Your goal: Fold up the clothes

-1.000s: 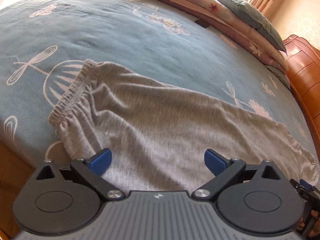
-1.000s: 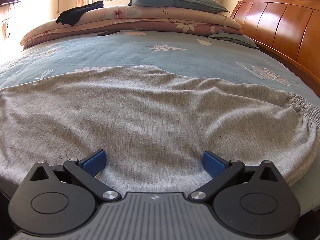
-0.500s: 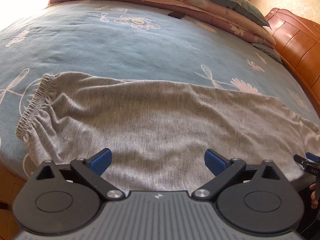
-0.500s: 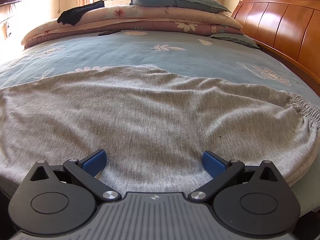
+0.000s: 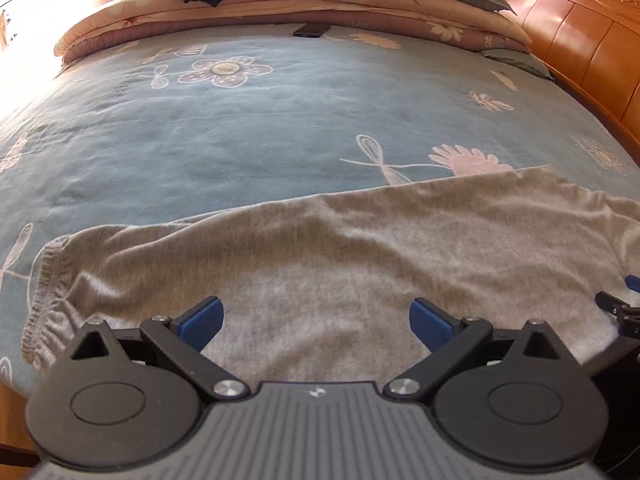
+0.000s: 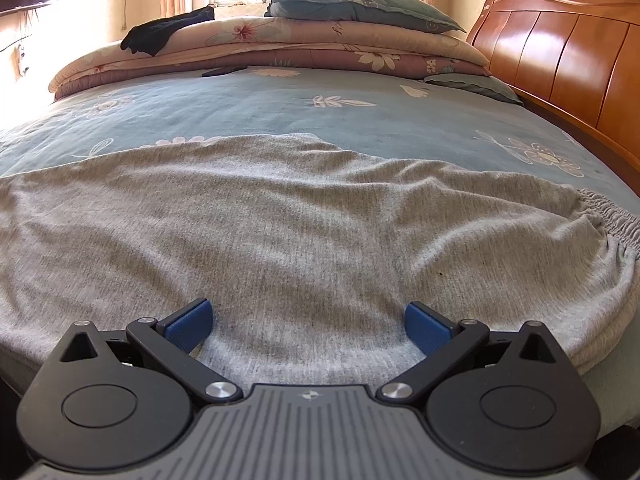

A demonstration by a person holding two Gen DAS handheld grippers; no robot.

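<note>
Both tools open and empty: left tool [image 5: 315, 322] has swung right along the grey shorts [image 5: 360, 256] lying flat at the bed's [image 5: 240, 132] near edge, right tool [image 6: 307, 326] unmoved; likely lining up the first fold.

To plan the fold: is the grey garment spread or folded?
Spread: the grey garment lies flat along the bed edge, no cross fold visible.
</note>
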